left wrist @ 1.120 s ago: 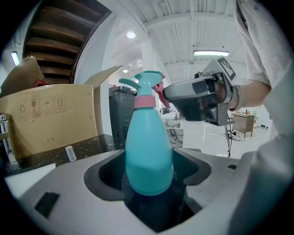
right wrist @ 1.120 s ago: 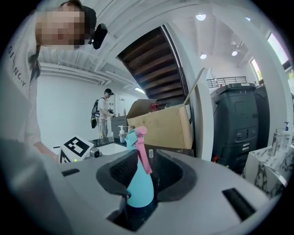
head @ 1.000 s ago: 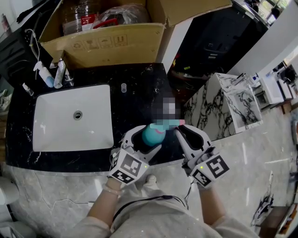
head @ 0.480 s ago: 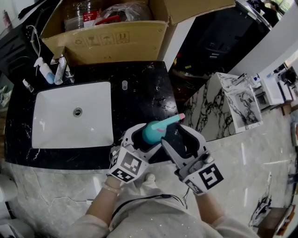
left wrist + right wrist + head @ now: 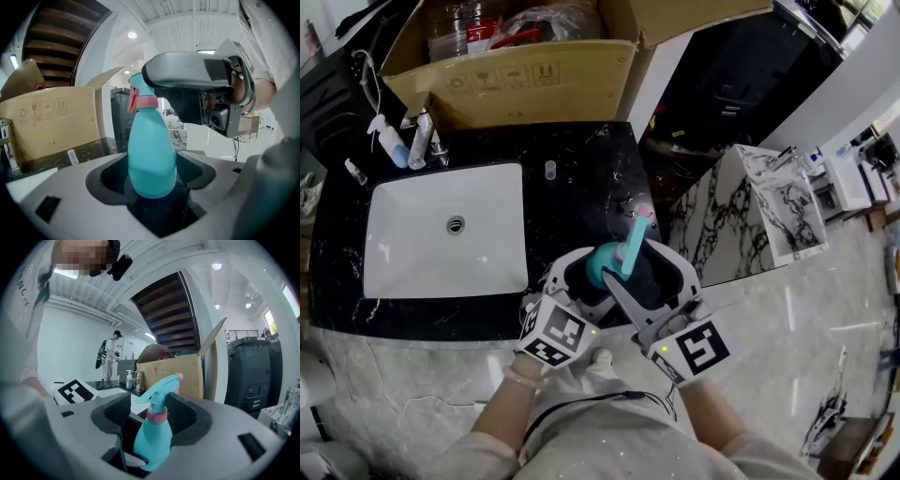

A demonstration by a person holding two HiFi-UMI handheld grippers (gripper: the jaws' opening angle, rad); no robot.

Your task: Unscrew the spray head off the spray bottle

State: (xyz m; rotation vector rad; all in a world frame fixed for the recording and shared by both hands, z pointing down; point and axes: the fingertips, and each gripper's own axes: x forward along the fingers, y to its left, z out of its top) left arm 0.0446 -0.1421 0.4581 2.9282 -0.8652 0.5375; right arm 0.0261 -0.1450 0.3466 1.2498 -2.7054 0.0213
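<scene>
The spray bottle [image 5: 602, 269] is turquoise with a pink collar [image 5: 157, 416] and pink nozzle tip [image 5: 178, 377], the tabletop [image 5: 581, 178] black flecked white, the sink [image 5: 492, 225] white, the cardboard box [image 5: 506, 89] brown, and the left gripper [image 5: 586, 281] and right gripper [image 5: 635, 264] grey with black-and-white square markers.

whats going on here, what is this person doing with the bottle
A person with a two-jaw gripper in each hand is working on a teal spray bottle beside a sink. The left gripper grips the bottle's body and holds it upright. The right gripper has just been opening its jaws; they now stand apart around the spray head without pressing on it. The head with its pink collar is on the bottle, not yet off.
</scene>
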